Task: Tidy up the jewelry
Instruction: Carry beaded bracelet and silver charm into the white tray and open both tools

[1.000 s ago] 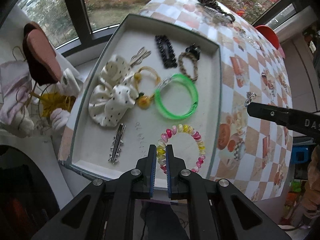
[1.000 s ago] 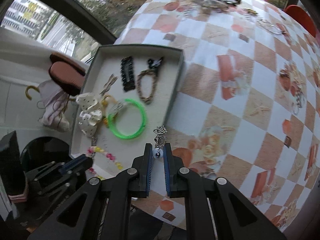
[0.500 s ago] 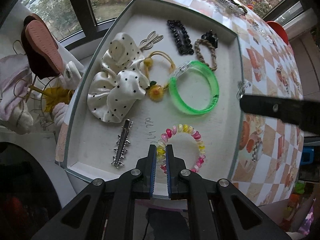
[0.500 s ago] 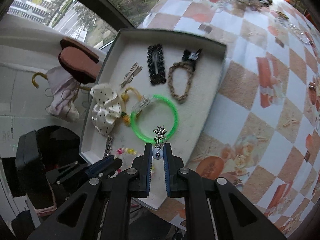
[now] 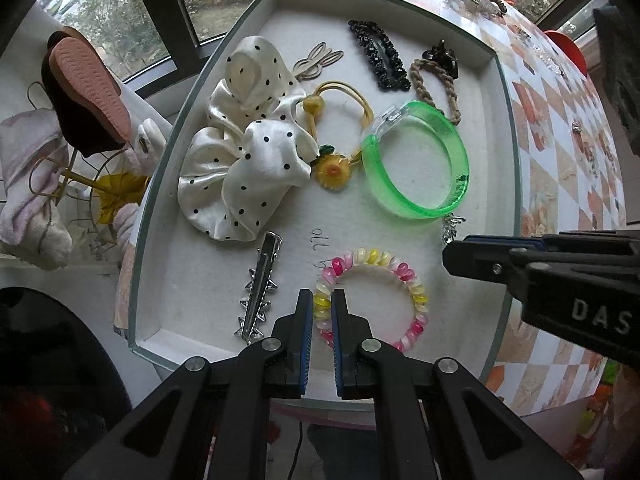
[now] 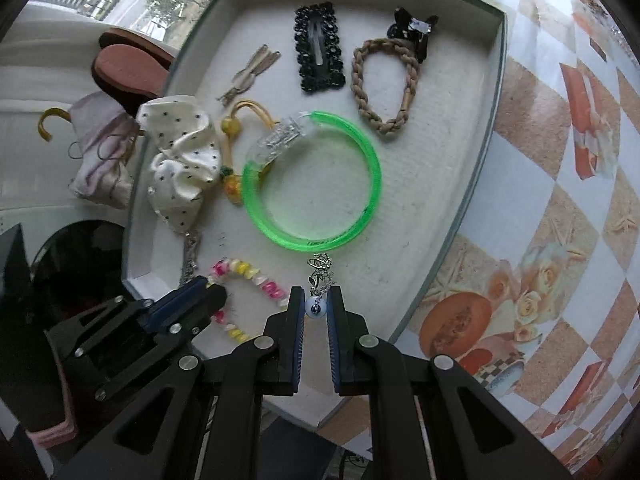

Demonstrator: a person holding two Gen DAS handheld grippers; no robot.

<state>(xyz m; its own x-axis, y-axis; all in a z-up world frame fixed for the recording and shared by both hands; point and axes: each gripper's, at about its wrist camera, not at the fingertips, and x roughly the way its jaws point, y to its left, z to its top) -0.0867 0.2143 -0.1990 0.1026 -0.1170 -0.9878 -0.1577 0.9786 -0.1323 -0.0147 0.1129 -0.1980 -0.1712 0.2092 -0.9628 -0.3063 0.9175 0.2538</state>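
A white-lined tray (image 5: 160, 184) holds several hair and jewelry pieces. My left gripper (image 5: 322, 308) points down over its near part, shut on a pink and yellow bead bracelet (image 5: 404, 272). I cannot tell whether the bracelet rests on the lining. My right gripper (image 6: 316, 300) is shut on the blue bead of a silver charm (image 6: 319, 270), just above the tray (image 6: 480, 160) and next to the green bangle (image 6: 312, 184). The left wrist view shows the right gripper (image 5: 450, 254) coming in from the right with the charm (image 5: 451, 228). The left gripper (image 6: 208, 290) shows in the right wrist view.
In the tray lie a polka-dot scrunchie (image 5: 244, 160), a yellow flower hair tie (image 5: 332, 168), a black lace clip (image 5: 380, 56), a braided tan hair tie (image 5: 436, 84), a silver star clip (image 5: 258, 288) and the green bangle (image 5: 416, 164). More jewelry lies far back on the checkered table (image 6: 560, 200).
Both grippers have come down toward the tray. The right one carried the charm from over the table to over the tray's near right part, beside the bangle.
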